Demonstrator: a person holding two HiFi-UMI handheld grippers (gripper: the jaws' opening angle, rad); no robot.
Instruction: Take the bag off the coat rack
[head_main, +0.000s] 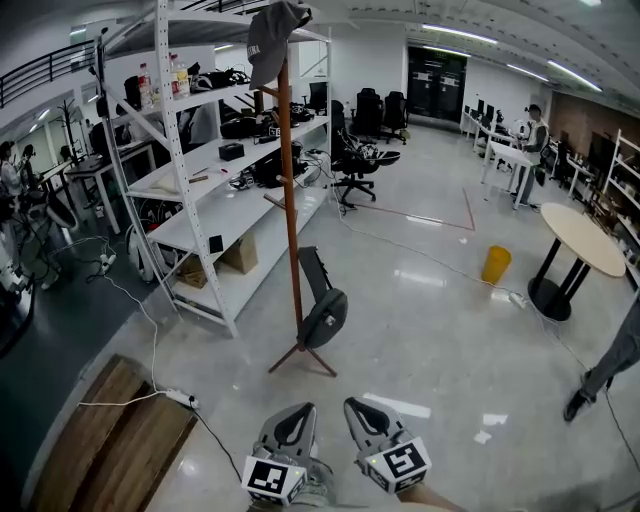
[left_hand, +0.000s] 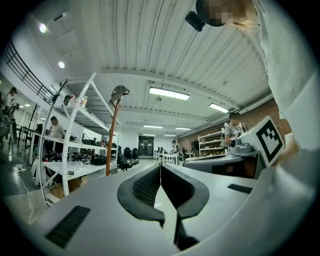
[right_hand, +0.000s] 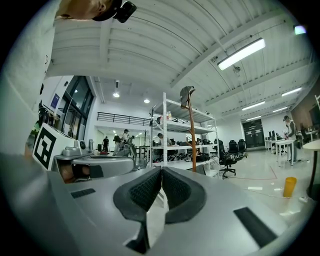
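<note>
A tall brown coat rack (head_main: 291, 210) stands on the grey floor beside the shelving. A grey cap (head_main: 272, 38) hangs on its top. A black bag (head_main: 325, 312) hangs low on the pole, just above the rack's feet. My left gripper (head_main: 299, 410) and right gripper (head_main: 357, 406) sit side by side at the bottom edge of the head view, well short of the rack, both shut and empty. The left gripper view shows the shut left gripper (left_hand: 160, 167) with the rack (left_hand: 112, 137) far off. In the right gripper view, the right gripper (right_hand: 161, 169) is also shut, the rack (right_hand: 191, 132) distant.
White metal shelving (head_main: 205, 175) loaded with gear stands left of the rack. A power strip and cable (head_main: 181, 398) lie on the floor near a wooden board (head_main: 110, 440). A yellow bin (head_main: 496, 264), a round table (head_main: 583, 238) and a person's leg (head_main: 605, 375) are at the right.
</note>
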